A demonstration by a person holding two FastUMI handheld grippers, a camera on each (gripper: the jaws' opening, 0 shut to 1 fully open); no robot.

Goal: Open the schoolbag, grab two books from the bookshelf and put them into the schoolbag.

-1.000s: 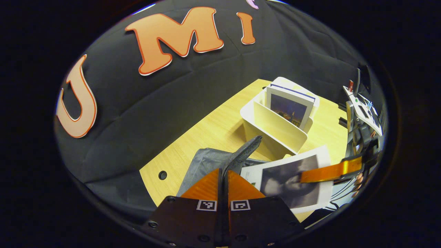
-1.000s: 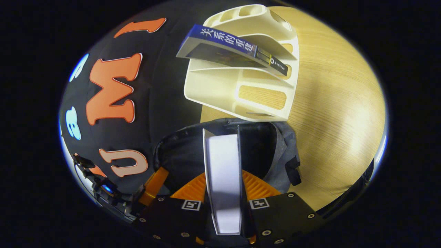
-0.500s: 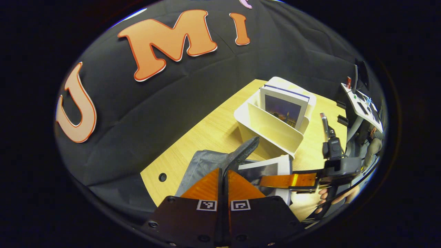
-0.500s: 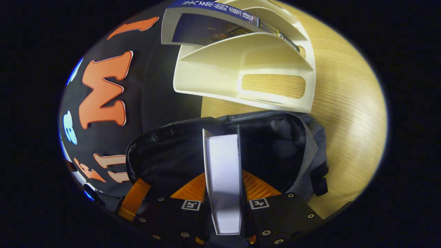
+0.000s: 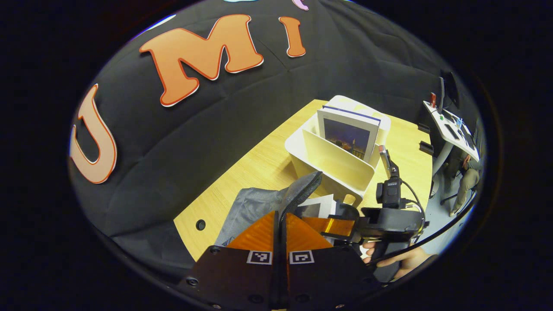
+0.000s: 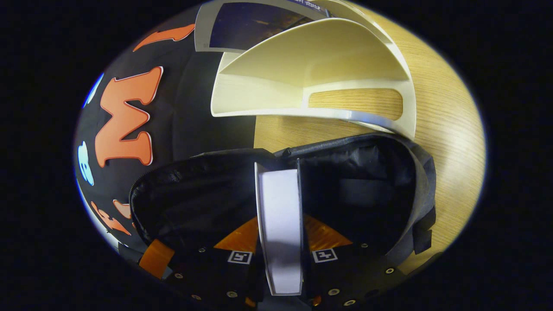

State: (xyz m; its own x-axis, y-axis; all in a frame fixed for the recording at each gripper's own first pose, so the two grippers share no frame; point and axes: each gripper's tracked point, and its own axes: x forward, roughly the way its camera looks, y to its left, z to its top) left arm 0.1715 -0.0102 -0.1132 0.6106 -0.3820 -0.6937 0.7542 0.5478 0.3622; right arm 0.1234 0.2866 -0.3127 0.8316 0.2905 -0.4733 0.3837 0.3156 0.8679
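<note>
Book is clamped edge-on in right gripper, held above open schoolbag; stiff, light, best held near spine. Soft bag rim is pinched by left gripper to keep the mouth wide. Second book is left in bookshelf, close behind the bag

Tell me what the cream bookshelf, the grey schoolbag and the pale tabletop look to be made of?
Cream bookshelf: probably moulded plastic, smooth and matte, with rounded edges and cut-out slots.
Grey schoolbag: woven fabric with a zip edge; its dark lining looks crinkly, perhaps nylon.
Pale tabletop: wood-grain surface with faint sheen, wood or laminate.
</note>
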